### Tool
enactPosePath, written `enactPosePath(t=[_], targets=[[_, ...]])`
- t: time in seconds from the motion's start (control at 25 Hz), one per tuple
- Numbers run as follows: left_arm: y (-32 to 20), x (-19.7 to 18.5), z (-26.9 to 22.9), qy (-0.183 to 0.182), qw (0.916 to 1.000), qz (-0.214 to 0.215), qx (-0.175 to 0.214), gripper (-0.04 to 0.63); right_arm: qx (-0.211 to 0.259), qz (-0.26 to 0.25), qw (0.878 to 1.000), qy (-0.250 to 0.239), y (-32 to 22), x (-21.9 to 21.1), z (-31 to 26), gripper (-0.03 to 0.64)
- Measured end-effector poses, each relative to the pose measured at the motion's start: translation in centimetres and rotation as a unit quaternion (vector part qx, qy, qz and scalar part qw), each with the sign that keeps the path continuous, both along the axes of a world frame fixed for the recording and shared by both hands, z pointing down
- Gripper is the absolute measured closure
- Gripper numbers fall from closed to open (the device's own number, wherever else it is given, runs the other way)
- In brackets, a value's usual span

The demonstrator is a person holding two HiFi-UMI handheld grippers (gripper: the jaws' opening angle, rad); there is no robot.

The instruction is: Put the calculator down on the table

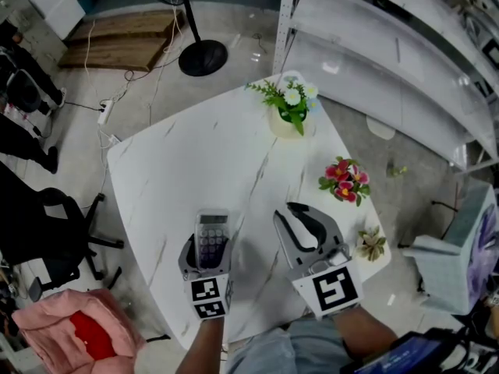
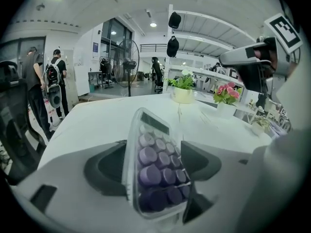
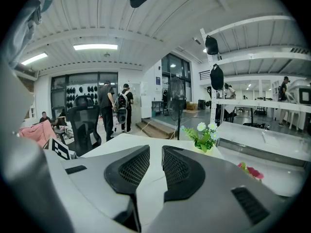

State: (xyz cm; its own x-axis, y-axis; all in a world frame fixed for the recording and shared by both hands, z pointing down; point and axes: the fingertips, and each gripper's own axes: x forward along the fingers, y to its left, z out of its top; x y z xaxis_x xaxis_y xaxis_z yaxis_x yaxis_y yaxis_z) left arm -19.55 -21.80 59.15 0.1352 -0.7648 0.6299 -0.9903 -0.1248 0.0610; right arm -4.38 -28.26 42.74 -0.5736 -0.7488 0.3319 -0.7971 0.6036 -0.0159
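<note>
Near the tabletop's front edge, a calculator between loosened jaws.
On the white marble tabletop (image 1: 195, 170), the clear-cased calculator with purple keys (image 1: 211, 238) sits between the left gripper's (image 1: 209, 245) wide-spread jaws, unclamped. Just beside it, the right gripper (image 1: 290, 210) holds nothing, its jaws narrowly apart.

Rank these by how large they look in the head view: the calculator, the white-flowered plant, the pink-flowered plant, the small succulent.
1. White-flowered plant
2. Calculator and pink-flowered plant: they look about alike, so they are not ranked against each other.
3. Small succulent
</note>
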Motion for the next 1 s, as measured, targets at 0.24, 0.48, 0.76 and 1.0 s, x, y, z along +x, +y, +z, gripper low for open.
enactPosePath(t=[0.24, 0.48, 0.76, 1.0], targets=[[-0.1, -0.6, -0.2, -0.004, 1.0, -0.003, 0.008, 0.238, 0.0, -0.003, 1.0, 0.0, 0.2, -0.6, 0.1, 0.52], [0.6, -1.0, -1.6, -0.004, 0.9996, -0.008, 0.026, 0.238, 0.006, -0.009, 1.0, -0.002, 0.8, -1.2, -0.2, 0.52], [1.3, -2.3, -9.9, 0.018, 0.9928, -0.024, 0.116, 0.252, 0.031, -0.023, 0.999, -0.013, 2.7, -3.0, -2.5, 0.52], [3.0, -3.1, -20.2, 0.02, 0.977, -0.03, 0.21, 0.312, 0.073, -0.03, 0.996, -0.039, 5.1, -4.9, -6.5, 0.522]])
